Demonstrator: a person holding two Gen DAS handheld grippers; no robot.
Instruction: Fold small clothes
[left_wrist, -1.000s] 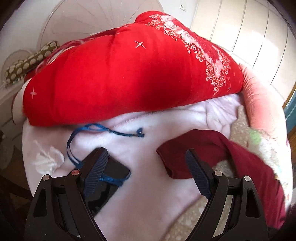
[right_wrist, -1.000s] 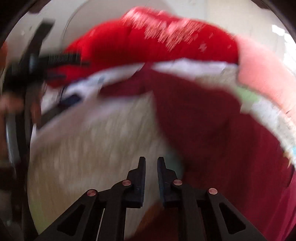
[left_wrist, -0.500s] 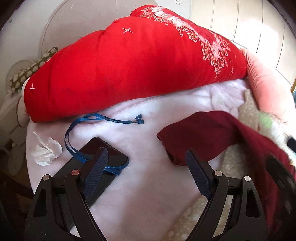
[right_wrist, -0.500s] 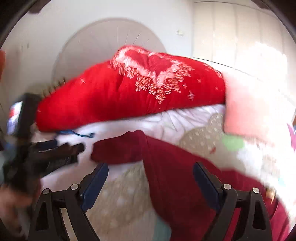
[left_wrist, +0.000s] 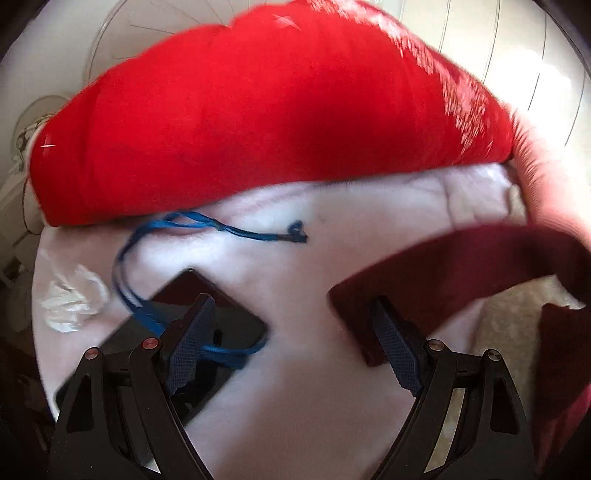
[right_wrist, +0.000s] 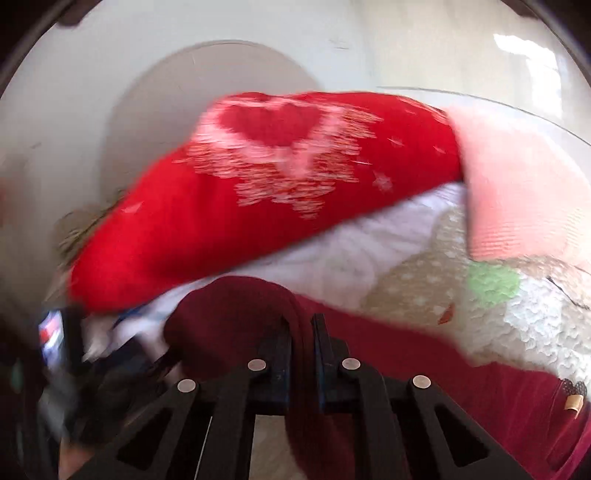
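Observation:
A dark red garment (left_wrist: 454, 269) lies on the pale pink blanket (left_wrist: 295, 288), one end lifted to the right. My left gripper (left_wrist: 291, 343) is open and empty, its right finger beside the garment's near edge. In the right wrist view my right gripper (right_wrist: 301, 343) is shut on a fold of the dark red garment (right_wrist: 229, 317) and holds it raised above the bed.
A big red quilt (left_wrist: 258, 122) is piled at the back. A black phone (left_wrist: 177, 332) with a blue lanyard (left_wrist: 177, 229) lies under my left finger. A crumpled white tissue (left_wrist: 70, 299) is at the left edge. A pink pillow (right_wrist: 517, 192) is at the right.
My right gripper went from open to shut on the garment and lifted its end. My left gripper moved slightly forward toward the garment's edge.

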